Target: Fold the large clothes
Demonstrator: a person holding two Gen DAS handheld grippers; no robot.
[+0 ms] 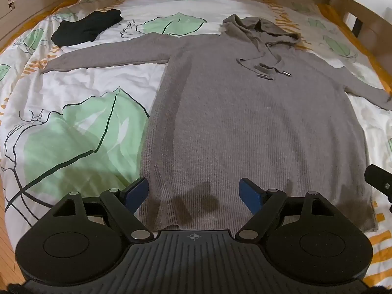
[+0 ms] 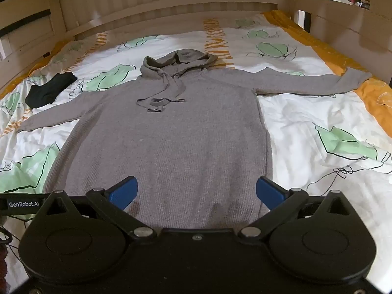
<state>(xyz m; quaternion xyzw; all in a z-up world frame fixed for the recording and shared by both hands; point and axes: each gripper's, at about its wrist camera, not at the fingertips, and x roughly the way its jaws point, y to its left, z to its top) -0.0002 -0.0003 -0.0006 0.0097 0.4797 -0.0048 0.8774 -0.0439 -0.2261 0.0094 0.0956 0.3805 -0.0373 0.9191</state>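
A grey knitted hoodie (image 1: 245, 122) (image 2: 171, 142) lies flat and face up on the bed, both sleeves stretched out sideways, hood (image 2: 181, 61) at the far end and drawstrings on the chest. My left gripper (image 1: 193, 193) hovers over the hem's left part, its blue pads wide apart with nothing between them. My right gripper (image 2: 196, 193) hangs over the hem's right part, also open and empty. Its shadow falls on the knit below. The left sleeve (image 1: 110, 54) reaches toward a black garment.
A folded black garment (image 1: 85, 28) (image 2: 50, 89) lies at the far left on the white duvet (image 1: 73, 122) with green leaf prints. Wooden bed rails (image 2: 171, 7) enclose the far end and sides. Part of the other gripper (image 1: 379, 181) shows at the right edge.
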